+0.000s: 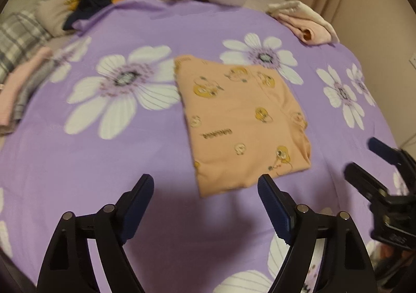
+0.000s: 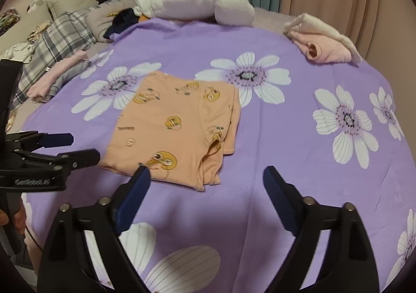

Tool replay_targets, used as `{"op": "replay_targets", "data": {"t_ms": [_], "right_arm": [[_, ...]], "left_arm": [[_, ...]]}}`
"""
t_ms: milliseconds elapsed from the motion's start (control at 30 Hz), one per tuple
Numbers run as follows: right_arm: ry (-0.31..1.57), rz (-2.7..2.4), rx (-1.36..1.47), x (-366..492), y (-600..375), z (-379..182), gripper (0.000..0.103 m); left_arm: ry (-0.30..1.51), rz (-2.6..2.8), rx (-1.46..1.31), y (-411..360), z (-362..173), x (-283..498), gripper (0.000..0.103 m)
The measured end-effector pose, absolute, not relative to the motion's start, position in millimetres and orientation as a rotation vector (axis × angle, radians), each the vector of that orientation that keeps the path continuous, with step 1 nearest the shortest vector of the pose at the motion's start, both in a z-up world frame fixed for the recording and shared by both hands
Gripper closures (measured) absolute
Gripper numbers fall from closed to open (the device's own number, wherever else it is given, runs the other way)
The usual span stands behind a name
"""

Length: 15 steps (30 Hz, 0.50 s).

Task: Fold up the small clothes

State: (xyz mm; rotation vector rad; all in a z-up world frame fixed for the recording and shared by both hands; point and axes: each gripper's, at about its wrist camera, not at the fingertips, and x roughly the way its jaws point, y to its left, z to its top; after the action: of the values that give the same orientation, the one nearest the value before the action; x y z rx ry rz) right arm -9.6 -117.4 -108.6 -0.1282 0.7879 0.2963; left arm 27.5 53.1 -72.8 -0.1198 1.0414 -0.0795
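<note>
A small peach garment (image 1: 241,121) printed with yellow cartoon faces lies folded into a rough rectangle on the purple flowered bedspread (image 1: 78,152). My left gripper (image 1: 205,184) hovers open just short of its near edge, with nothing between the fingers. The right wrist view shows the same garment (image 2: 174,126) with its layered edges toward the right. My right gripper (image 2: 208,176) is open above its near corner and holds nothing. Each gripper shows in the other's view: the right gripper (image 1: 364,160) at the right edge, the left gripper (image 2: 78,147) at the left edge.
A white rolled blanket (image 2: 195,2) lies at the far end of the bed. Folded pink clothes (image 2: 322,43) sit at the far right corner. A pink and grey stack (image 2: 59,74) and plaid pillows (image 2: 57,41) line the left side. Curtains hang behind.
</note>
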Motion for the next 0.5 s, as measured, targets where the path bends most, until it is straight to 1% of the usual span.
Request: {"op": "replay_targets", "data": {"t_ms": [33,100,200,500], "right_arm": [[0.781,0.301,-0.126,-13,-118,-104,0.010],[0.774,0.310,-0.119,-19,-119,-97,0.004],[0.761,0.320,-0.090,-25,-121,-87,0.000],[0.740,0.321,-0.042,-38,-121,-63,0.000]], "left_arm": [[1.038,-0.068,-0.121,54,-69,26,0.019],[1.026,-0.059,-0.132,57,-62,22,0.017],[1.018,-0.031,-0.127,59,-52,18,0.006],[1.023,-0.036,-0.075,51,-26,4,0.004]]}}
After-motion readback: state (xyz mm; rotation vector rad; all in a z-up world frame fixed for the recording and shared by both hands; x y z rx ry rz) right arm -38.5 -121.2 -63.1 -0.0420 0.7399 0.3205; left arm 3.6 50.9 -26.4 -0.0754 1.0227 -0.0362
